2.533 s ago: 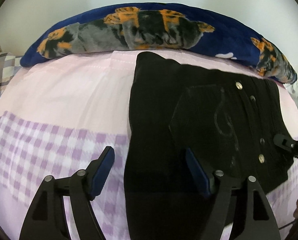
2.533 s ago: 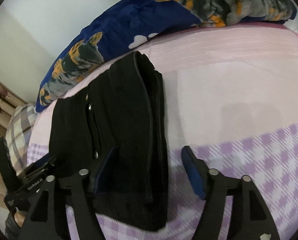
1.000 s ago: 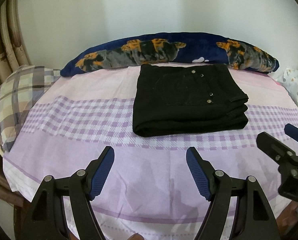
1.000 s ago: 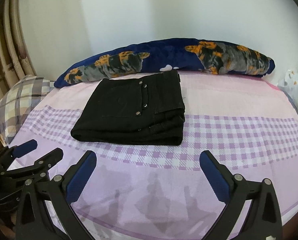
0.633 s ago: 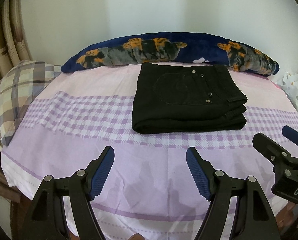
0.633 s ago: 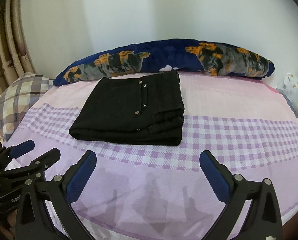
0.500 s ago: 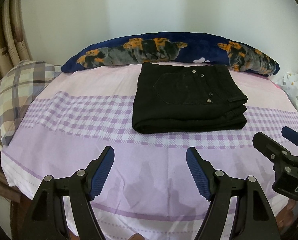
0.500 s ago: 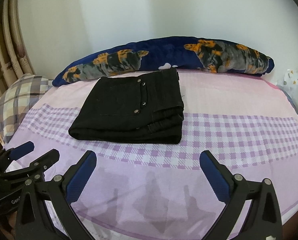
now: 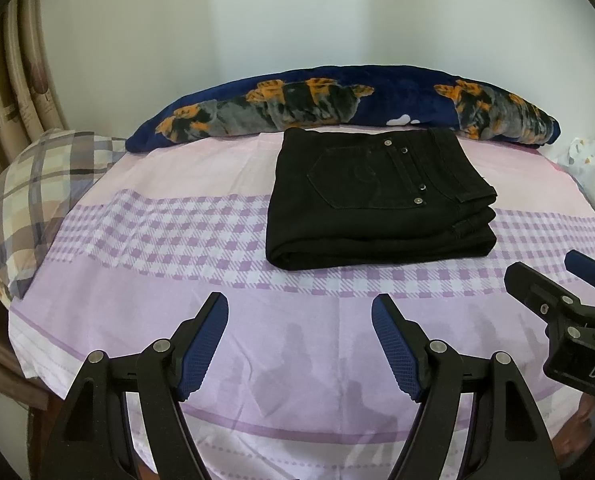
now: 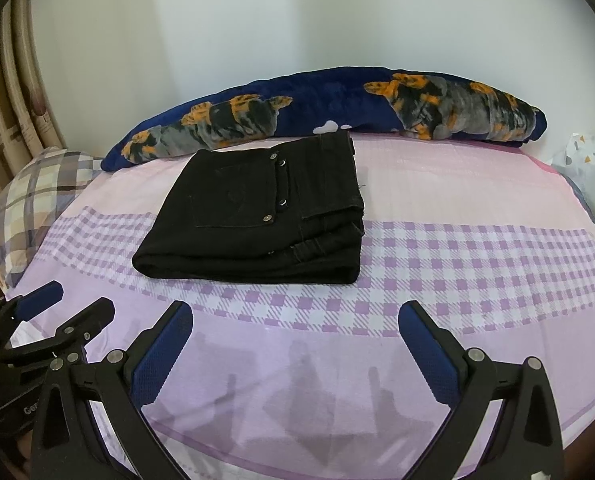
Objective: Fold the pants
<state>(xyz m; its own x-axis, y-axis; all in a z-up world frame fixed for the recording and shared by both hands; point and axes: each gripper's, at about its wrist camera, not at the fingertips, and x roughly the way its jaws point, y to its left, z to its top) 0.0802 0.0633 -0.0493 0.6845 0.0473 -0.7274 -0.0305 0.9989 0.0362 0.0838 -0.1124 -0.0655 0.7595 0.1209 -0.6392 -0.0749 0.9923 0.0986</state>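
Black pants (image 9: pixel 377 200) lie folded in a neat rectangle on the pink and purple checked bedsheet (image 9: pixel 177 224), back pocket with metal studs on top. They also show in the right wrist view (image 10: pixel 257 216). My left gripper (image 9: pixel 299 312) is open and empty, held above the near part of the bed, well short of the pants. My right gripper (image 10: pixel 295 320) is open wide and empty, also back from the pants. The right gripper shows at the right edge of the left wrist view (image 9: pixel 557 292); the left gripper shows at the lower left of the right wrist view (image 10: pixel 65 304).
A long navy pillow with orange and grey print (image 9: pixel 337 104) lies along the wall behind the pants. A plaid pillow (image 9: pixel 29 184) sits at the left and a white dotted one (image 9: pixel 593 164) at the right. Curtains (image 9: pixel 13 80) hang at the far left.
Both grippers have pulled far back from the pants, which they were close over 2.5 s ago. In the last half second almost nothing has moved.
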